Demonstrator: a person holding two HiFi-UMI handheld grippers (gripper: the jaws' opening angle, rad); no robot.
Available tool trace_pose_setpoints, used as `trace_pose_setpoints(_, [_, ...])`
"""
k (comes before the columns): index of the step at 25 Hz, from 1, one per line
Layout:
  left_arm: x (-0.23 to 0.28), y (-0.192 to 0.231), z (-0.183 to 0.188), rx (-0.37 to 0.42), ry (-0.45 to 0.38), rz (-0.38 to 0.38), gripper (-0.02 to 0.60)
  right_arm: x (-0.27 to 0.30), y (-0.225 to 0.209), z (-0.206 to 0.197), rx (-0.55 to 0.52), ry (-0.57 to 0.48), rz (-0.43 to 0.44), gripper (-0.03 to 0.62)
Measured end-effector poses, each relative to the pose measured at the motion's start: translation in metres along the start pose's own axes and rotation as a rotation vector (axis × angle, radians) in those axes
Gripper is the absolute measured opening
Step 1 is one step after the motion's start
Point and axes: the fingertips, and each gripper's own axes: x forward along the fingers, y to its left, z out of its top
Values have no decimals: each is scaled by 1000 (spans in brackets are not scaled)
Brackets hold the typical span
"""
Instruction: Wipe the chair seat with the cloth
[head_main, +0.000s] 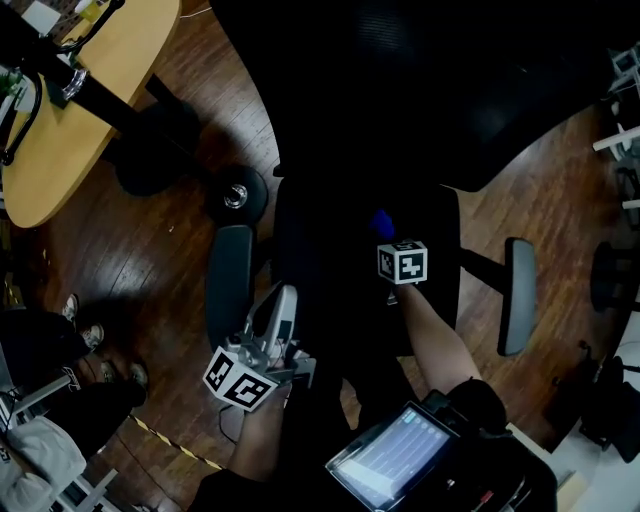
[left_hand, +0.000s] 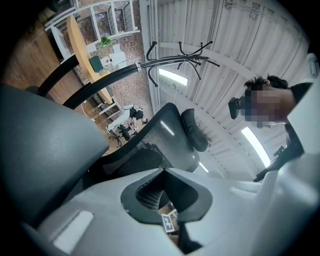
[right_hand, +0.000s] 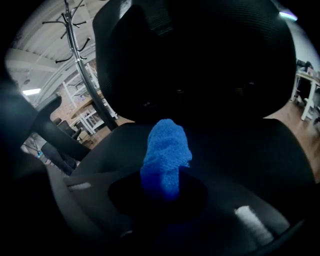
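- Cloth (right_hand: 165, 155): a blue wad pinched in my right tongs (right_hand: 162, 189), poking out ahead of them just above the chair seat (right_hand: 245, 150).
- My left tongs (left_hand: 167, 197) are pressed together on nothing, tilted upward beside the left armrest (head_main: 228, 280).
- Risk, as I judge it: only a narrow fold is gripped, so a hard drag could pull it free.
- The backrest (right_hand: 200, 60) looms just beyond the right tongs, and the armrests flank them, cramping long strokes.
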Motion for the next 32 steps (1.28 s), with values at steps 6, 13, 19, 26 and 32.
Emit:
trace_pose_setpoints(6, [4,-2,-1,17,14,-4,-8,-66,-107,-27,64,24,-231,54])
trace_pose_setpoints(13, [3,-6,-6,16,15,-7,-8,-78,-122,-30,89,6,-266,55])
trace_pose_setpoints(19, [-3,-7,-3,10,-3,-8,-8,-60,-81,-21,66,34,-230,55])
trace_pose_setpoints(26, [-8,-8,-2,11,-18,2,-8,9,89,-1,-17,26,85,55])
trace_pose_setpoints(32, [-11,-4,-1,7,-31,14,-8,42,180,-28,-94,95,272,55])
